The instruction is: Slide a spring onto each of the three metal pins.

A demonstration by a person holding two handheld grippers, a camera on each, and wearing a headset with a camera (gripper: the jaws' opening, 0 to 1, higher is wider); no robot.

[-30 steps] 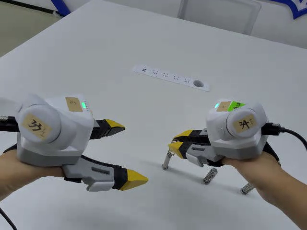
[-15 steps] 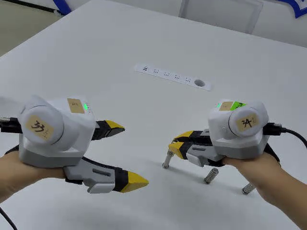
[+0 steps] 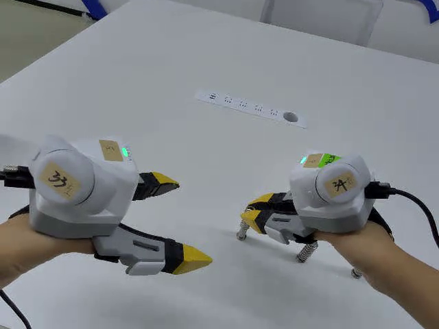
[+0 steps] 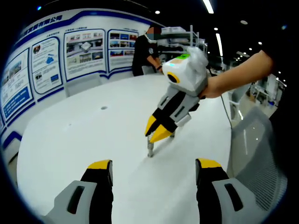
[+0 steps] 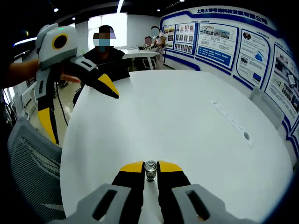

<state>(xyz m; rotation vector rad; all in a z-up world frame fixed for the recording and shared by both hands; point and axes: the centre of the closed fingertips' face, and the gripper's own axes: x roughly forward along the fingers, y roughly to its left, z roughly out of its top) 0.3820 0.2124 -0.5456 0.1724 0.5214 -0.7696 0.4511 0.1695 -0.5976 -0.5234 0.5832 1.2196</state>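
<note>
My right gripper (image 3: 251, 210) is shut on the top of a small metal spring (image 3: 241, 229) that stands tilted on the white table (image 3: 206, 62). In the right gripper view the spring (image 5: 150, 170) shows end-on, pinched between the yellow tips. In the left gripper view the right gripper (image 4: 157, 131) points down at that spring (image 4: 150, 148). Two more upright springs stand behind it: one (image 3: 306, 250) under the right gripper's body, one (image 3: 357, 273) mostly hidden by the hand. My left gripper (image 3: 180, 219) hovers open to the left, holding nothing.
A white power strip (image 3: 250, 108) lies farther back on the table. Mesh chairs (image 5: 28, 154) stand at the table's edge. Persons (image 5: 110, 51) sit beyond the far side, with poster walls behind.
The right gripper's body has shifted a little left and lower over the spring, covering more of the rear springs. The left gripper has stayed open and nearly still.
</note>
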